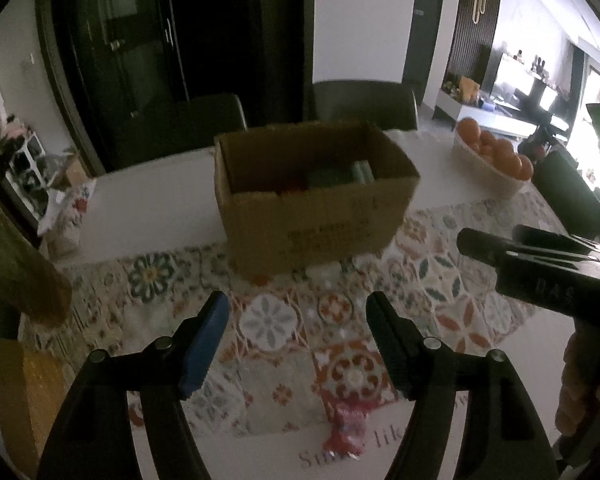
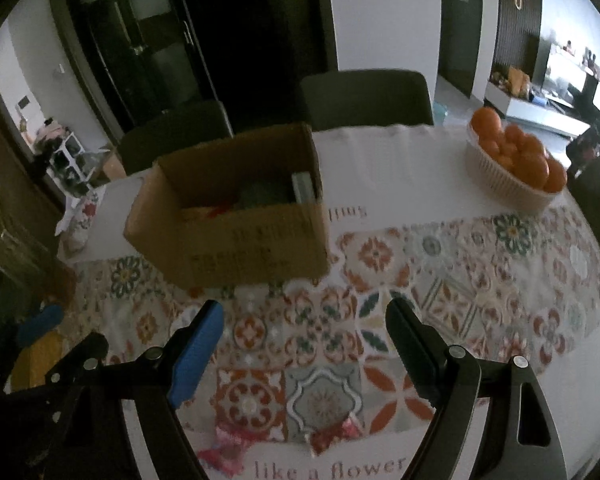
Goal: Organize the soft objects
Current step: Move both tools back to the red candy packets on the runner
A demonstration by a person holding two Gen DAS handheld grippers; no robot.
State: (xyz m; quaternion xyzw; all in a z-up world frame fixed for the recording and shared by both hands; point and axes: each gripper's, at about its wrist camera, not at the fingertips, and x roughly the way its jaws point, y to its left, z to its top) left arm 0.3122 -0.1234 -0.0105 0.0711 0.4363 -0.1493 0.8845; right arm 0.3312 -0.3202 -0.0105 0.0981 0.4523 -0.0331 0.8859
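An open cardboard box (image 1: 316, 196) (image 2: 236, 232) stands on the patterned tablecloth, with red and dark green soft things and a pale item inside. My left gripper (image 1: 296, 340) hovers open over the cloth in front of the box, nothing between its fingers. My right gripper (image 2: 304, 340) (image 1: 492, 234) is open and empty too, to the right of the left one. A crumpled red-pink soft thing (image 1: 348, 428) (image 2: 228, 444) lies near the table's front edge, below both grippers. A second red-pink piece (image 2: 336, 432) lies beside it. A yellow block (image 1: 24, 392) (image 2: 36, 356) sits at the far left.
A white basket of oranges (image 1: 492, 160) (image 2: 512, 168) stands at the back right of the table. Two dark chairs (image 1: 364, 104) (image 2: 368, 96) are pushed in behind the box. A floral bundle (image 1: 68, 212) lies at the table's left edge.
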